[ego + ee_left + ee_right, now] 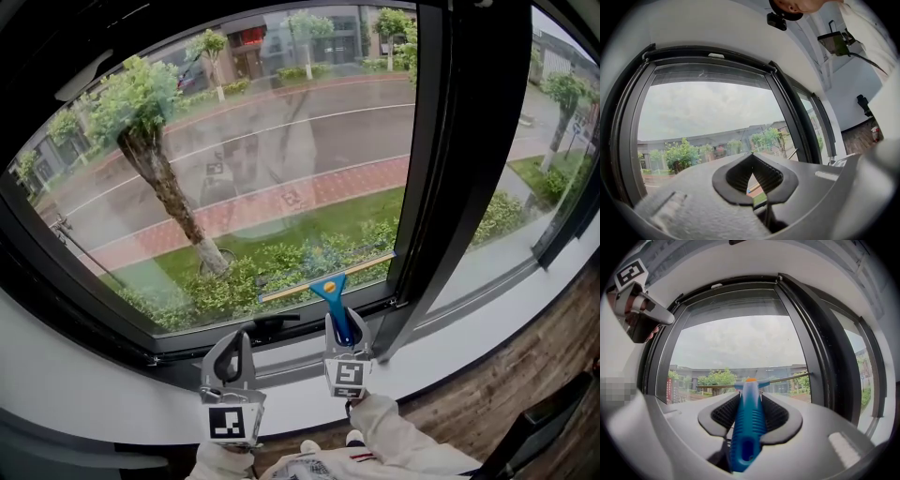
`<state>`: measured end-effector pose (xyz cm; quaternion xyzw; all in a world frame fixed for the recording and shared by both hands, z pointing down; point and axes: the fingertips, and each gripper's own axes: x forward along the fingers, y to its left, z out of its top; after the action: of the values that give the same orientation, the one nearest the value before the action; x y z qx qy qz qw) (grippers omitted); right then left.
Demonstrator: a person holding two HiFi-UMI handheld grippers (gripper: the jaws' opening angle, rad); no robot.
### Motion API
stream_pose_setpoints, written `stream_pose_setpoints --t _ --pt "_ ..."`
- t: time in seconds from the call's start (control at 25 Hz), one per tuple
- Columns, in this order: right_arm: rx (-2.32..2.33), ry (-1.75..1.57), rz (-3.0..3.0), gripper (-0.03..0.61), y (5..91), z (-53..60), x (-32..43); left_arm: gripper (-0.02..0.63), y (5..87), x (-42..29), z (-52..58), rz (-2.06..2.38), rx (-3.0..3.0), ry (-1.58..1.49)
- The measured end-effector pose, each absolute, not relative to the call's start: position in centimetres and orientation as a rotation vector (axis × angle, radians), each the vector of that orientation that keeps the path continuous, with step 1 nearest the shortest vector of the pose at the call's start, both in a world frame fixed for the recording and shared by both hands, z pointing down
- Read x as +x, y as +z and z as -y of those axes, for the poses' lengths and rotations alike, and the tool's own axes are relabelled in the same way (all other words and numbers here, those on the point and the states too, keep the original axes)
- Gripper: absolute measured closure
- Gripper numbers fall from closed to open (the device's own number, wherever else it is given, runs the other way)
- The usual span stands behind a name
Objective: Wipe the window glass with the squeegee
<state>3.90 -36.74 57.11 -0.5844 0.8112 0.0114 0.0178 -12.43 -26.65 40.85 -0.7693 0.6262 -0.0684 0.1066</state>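
Both raised | right gripper [340, 323] clamps squeegee [328, 283] | left gripper [238, 339] jaws together

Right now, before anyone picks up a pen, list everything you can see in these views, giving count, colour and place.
squeegee: one, blue handle, pale blade; low on the pane
window glass: one large pane, clear; straight ahead
window frame: one, black; around the pane
window handle: one, black; on the bottom frame
sill: one, white; below the frame
floor: one, brown wood; lower right
left hand-held gripper: one, grey; shut and empty, left of the squeegee
right hand-held gripper: one, grey; shut on the squeegee's handle
sleeves: two, white; bottom edge
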Motion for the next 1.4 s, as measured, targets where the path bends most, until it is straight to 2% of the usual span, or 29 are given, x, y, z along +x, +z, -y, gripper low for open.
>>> stream_pose_setpoints --t 1.4 --pt "-1.885 -0.077 -2.583 0.433 62.7 36.5 4.0 0.614 41.8 -11.8 27.7 -1.828 -2.285 -0.250"
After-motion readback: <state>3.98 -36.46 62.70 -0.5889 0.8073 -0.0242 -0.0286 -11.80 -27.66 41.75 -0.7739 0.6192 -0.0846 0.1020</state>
